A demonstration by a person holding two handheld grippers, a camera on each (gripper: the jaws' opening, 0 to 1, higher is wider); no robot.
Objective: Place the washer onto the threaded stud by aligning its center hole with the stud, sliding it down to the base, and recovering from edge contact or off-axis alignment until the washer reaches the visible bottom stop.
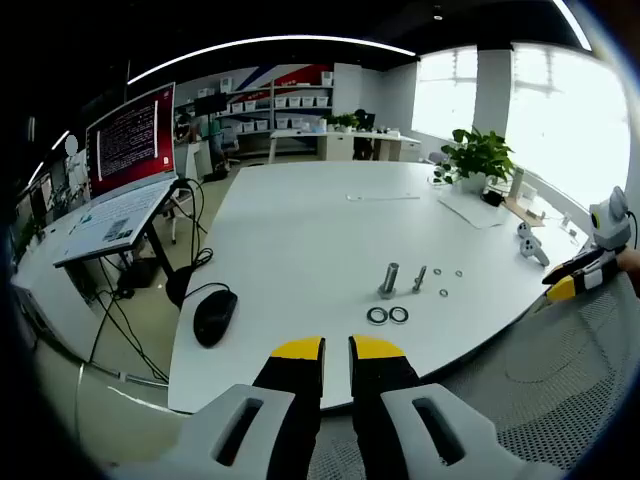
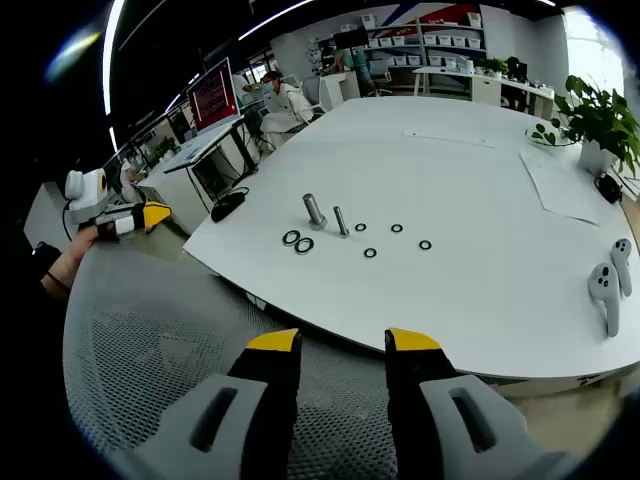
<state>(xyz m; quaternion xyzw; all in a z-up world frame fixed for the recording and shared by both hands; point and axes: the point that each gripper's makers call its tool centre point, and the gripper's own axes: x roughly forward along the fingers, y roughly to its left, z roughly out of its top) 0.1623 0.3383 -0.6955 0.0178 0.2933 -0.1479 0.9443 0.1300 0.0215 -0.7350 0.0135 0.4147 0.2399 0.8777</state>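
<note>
On the white table (image 1: pixel 300 230) a thick threaded stud (image 1: pixel 388 279) stands upright, with a thinner stud (image 1: pixel 420 278) beside it. Two dark washers (image 1: pixel 377 316) lie side by side in front of them, and small washers (image 1: pixel 443 293) are scattered to the right. My left gripper (image 1: pixel 337 350) hovers off the table's near edge, its yellow-tipped jaws almost together and holding nothing. In the right gripper view the thick stud (image 2: pixel 314 211), thin stud (image 2: pixel 341 221) and washer pair (image 2: pixel 297 241) lie well ahead of my right gripper (image 2: pixel 342 342), which is open and empty.
A black mouse (image 1: pixel 214 316) sits at the table's left edge, beside a laptop (image 1: pixel 110 215) on a stand. A potted plant (image 1: pixel 478 155), papers (image 2: pixel 560 185) and white controllers (image 2: pixel 605 285) occupy the far and right side. A grey mesh chair (image 2: pixel 160 340) is below the grippers.
</note>
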